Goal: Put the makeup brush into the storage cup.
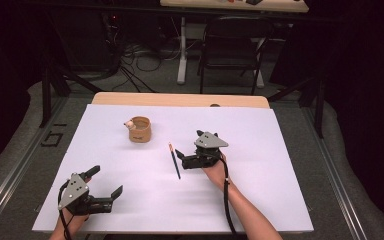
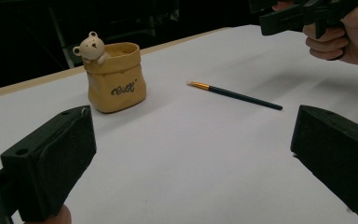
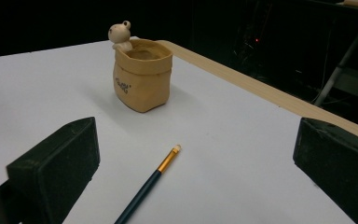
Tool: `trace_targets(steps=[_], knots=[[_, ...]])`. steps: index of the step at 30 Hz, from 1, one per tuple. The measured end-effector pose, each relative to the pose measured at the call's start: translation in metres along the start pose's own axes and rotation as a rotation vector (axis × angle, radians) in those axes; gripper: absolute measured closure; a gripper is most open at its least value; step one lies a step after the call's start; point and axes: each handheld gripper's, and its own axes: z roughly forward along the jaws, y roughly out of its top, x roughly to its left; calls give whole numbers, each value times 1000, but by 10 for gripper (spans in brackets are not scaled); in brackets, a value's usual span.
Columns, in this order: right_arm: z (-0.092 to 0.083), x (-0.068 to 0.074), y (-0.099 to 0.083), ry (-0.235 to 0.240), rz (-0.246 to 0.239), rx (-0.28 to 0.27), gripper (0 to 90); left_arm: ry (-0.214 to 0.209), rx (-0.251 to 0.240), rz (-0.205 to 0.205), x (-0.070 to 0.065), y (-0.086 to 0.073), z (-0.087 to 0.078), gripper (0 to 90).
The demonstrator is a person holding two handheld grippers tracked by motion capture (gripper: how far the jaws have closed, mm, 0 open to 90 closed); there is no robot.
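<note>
While both claws gape empty, the right claw [image 1: 186,150] hides part of the pencil [image 1: 174,160].

The pot [image 2: 116,77] is tan with dark lettering and a cream bear [image 2: 91,47]. The pencil [image 3: 150,184] is dark green with a gold band, on a white sheet [image 1: 250,200].

White sheet [image 1: 260,200] covers wooden table [image 1: 180,99]; black chair [image 1: 230,45] beyond (cables [image 1: 140,62] on floor).
</note>
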Motion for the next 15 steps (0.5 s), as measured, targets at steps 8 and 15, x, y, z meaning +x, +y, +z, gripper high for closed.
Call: trace_targets(steps=[8,15], knots=[[16,2,7,5,30,80,3,-2,0,-2,0,0,0,0],[26,3,11,-1,56,164,2,-3,0,-1,0,0,0,0]])
